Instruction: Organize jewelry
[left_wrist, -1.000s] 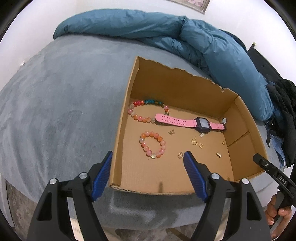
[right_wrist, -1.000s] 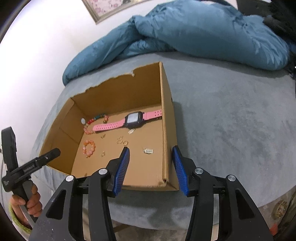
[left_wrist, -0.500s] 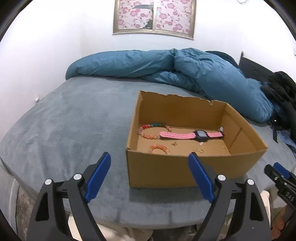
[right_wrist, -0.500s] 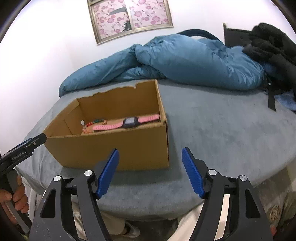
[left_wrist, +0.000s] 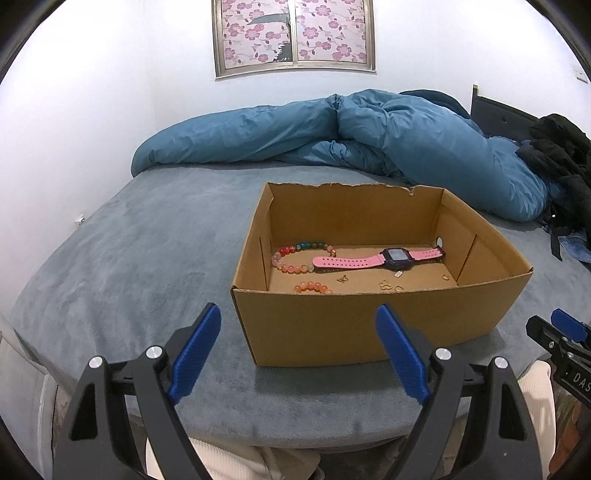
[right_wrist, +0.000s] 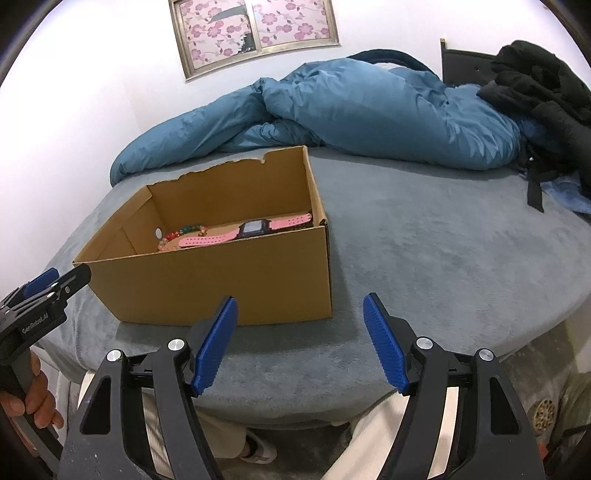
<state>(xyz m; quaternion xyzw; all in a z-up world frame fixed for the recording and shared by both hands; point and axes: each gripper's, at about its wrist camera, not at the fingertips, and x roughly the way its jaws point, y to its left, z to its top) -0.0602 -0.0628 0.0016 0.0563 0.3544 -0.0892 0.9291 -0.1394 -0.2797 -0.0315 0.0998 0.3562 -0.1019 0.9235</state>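
An open cardboard box (left_wrist: 369, 325) sits on the grey bed near its front edge, also in the right wrist view (right_wrist: 221, 284). Inside lie a pink watch (left_wrist: 376, 258), a multicoloured bead bracelet (left_wrist: 295, 254), a small orange bead bracelet (left_wrist: 312, 287) and several tiny gold pieces (left_wrist: 386, 284). The watch (right_wrist: 247, 230) and beads (right_wrist: 184, 232) also show in the right wrist view. My left gripper (left_wrist: 297, 321) is open and empty, in front of the box. My right gripper (right_wrist: 299, 314) is open and empty, before the box's right corner.
A rumpled blue duvet (left_wrist: 369, 133) lies along the back of the bed (left_wrist: 129, 258). Black clothing (right_wrist: 546, 85) is piled at the far right. A flowered window (left_wrist: 293, 37) is on the white wall. Grey bed surface (right_wrist: 443, 240) stretches right of the box.
Both grippers have pulled back and dropped lower, from above the box to in front of the bed's edge. The right gripper's jaws have spread wider. The box contents have not moved.
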